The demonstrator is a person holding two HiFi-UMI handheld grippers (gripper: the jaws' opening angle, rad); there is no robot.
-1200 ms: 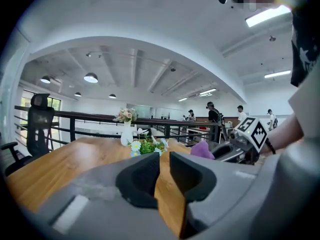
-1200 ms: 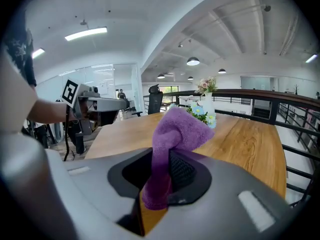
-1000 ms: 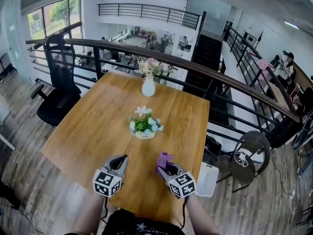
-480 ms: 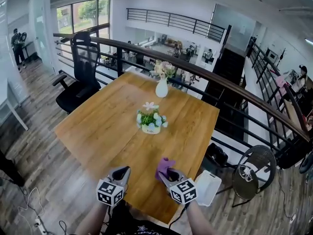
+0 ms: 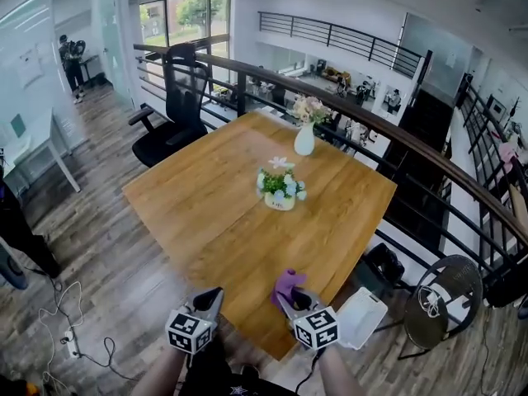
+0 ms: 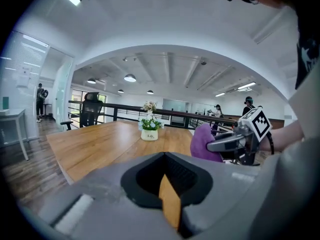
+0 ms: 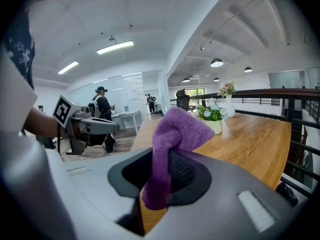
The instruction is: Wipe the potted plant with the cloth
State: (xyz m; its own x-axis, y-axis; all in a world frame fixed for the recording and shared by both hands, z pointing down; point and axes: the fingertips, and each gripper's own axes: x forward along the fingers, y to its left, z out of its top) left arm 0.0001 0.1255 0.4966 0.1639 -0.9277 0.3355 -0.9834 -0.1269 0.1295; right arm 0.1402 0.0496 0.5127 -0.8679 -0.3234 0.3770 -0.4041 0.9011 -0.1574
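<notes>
The small potted plant (image 5: 280, 190) with white and blue flowers stands in a pale pot mid-table; it also shows far ahead in the left gripper view (image 6: 149, 128) and the right gripper view (image 7: 212, 116). My right gripper (image 5: 288, 294) hangs over the table's near corner, shut on a purple cloth (image 5: 287, 285) that bunches up above its jaws (image 7: 175, 134). My left gripper (image 5: 213, 296) is shut with nothing in it, held just off the table's near edge, left of the right one. Both are well short of the plant.
A wooden table (image 5: 214, 213) carries a white vase of flowers (image 5: 304, 139) behind the plant. A black office chair (image 5: 177, 110) stands at the far left, a railing (image 5: 429, 159) runs behind the table, a wire chair (image 5: 441, 299) and a white panel (image 5: 360, 318) sit at right.
Both grippers have drawn back from the table toward its near corner; the plant and table now lie farther off and more to the right. The cloth stays in the right gripper.
</notes>
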